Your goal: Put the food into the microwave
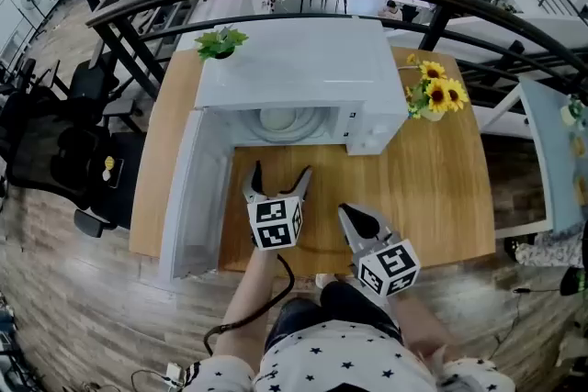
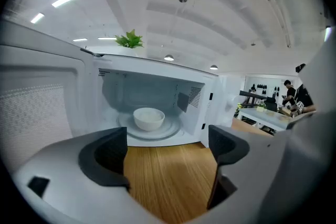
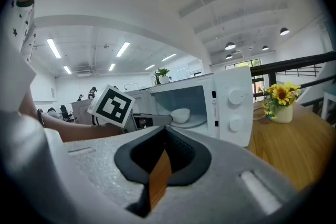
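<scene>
Bowl (image 2: pixel 148 118) in microwave (image 1: pixel 303 69), door (image 1: pixel 188 197) open.
Left gripper (image 1: pixel 280 172), jaws apart (empty), and right gripper (image 1: pixel 349 214), jaws together, hover before the microwave; swing the door shut gently.

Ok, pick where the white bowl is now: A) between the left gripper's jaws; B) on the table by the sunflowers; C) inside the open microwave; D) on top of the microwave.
C: the bowl sits inside the microwave, whose door stands open; the left gripper has its jaws apart and holds nothing.
</scene>
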